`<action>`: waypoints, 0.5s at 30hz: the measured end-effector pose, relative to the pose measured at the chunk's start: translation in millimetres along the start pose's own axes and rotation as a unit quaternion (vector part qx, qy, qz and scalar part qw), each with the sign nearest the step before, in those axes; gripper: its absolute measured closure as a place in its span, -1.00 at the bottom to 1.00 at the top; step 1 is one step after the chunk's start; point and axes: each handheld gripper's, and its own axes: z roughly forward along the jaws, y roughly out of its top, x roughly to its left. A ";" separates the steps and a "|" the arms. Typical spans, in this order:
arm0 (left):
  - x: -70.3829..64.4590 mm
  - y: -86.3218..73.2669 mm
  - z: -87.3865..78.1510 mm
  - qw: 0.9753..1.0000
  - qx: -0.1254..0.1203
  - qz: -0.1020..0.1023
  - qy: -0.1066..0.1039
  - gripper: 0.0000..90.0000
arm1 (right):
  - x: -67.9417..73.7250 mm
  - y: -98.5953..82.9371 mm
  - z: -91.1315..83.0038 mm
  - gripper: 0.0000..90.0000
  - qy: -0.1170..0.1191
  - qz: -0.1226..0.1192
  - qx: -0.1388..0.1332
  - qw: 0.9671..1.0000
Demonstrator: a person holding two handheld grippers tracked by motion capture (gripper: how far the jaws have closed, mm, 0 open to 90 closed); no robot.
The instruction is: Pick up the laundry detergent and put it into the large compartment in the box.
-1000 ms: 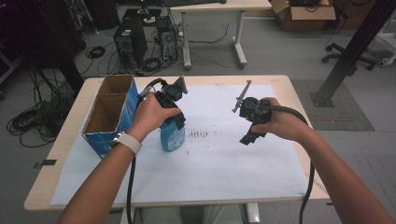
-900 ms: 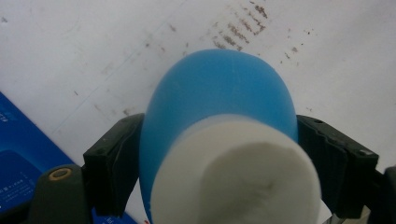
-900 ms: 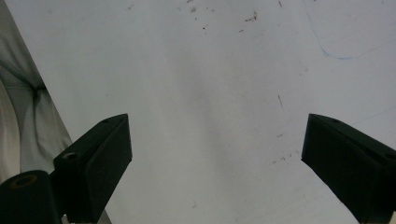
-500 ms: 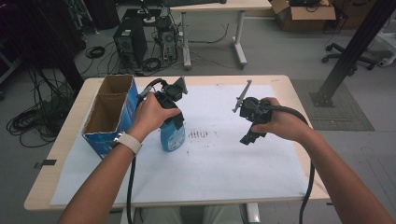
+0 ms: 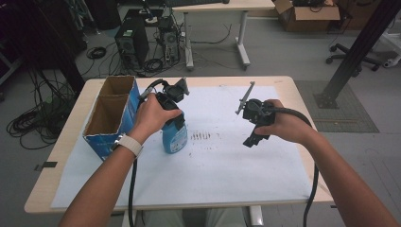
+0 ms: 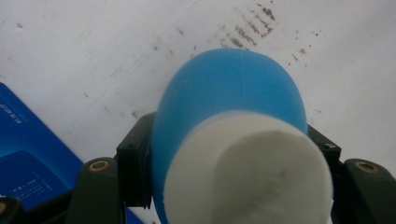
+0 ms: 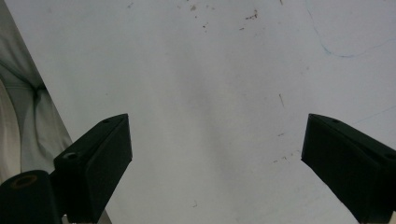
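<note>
Bottle (image 5: 174, 137) blue, label unreadable | L tongs (image 6: 229, 158) clamped on it | R tongs (image 7: 217, 154) wide open, empty

one blue bottle (image 5: 174, 137), one cardboard box (image 5: 112, 116), two tongs (image 5: 176, 124) (image 5: 250, 140), one white sheet (image 5: 222, 163)

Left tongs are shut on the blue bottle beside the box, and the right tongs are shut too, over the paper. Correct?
Not quite. The right tongs are open, jaws wide apart over the paper, as the right gripper view shows. The left tongs do grip the bottle beside the box.
</note>
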 end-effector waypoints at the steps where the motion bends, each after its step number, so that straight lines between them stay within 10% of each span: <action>1: 1.9 -0.6 -0.7 1.000 -0.001 -0.004 -0.001 -0.19 | -0.4 -0.8 -0.5 -0.81 -0.001 0.001 0.002 1.000; 15: 4.4 -3.1 -23.8 1.000 -0.006 -0.019 -0.001 -0.18 | -0.5 -1.7 -1.3 -0.81 -0.001 0.001 0.002 1.000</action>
